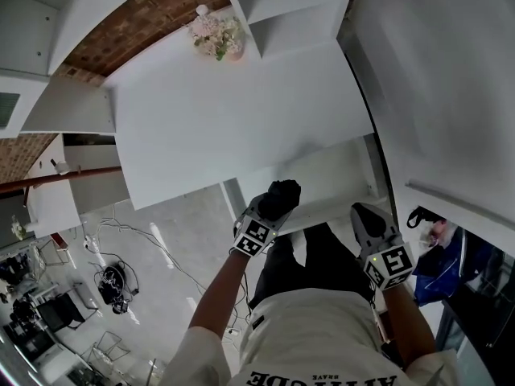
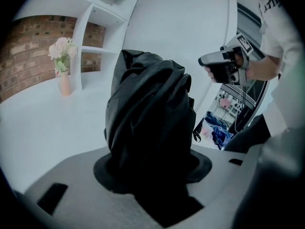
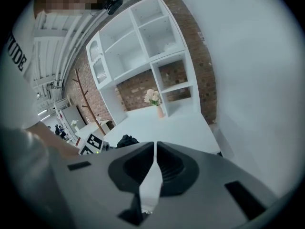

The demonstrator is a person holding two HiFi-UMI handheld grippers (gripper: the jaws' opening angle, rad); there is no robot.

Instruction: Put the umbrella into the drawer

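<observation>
My left gripper [image 1: 269,209] is shut on a folded black umbrella [image 1: 282,195] and holds it just past the near edge of the white cabinet top [image 1: 233,119]. In the left gripper view the umbrella [image 2: 150,113] stands bunched between the grey jaws and hides the left gripper's [image 2: 152,168] fingertips. Under the cabinet top's near edge a white ledge [image 1: 338,179] sticks out, seemingly the pulled-out drawer. My right gripper [image 1: 364,218] hangs to the right of the umbrella. Its jaws meet at the tip of the right gripper [image 3: 155,144] with nothing between them.
A vase of pale flowers [image 1: 216,37] stands at the far end of the cabinet top, beside white shelving [image 3: 143,46]. A white wall panel [image 1: 451,79] rises on the right. Cables [image 1: 113,280] lie on the floor at left, and blue cloth [image 1: 442,264] lies at right.
</observation>
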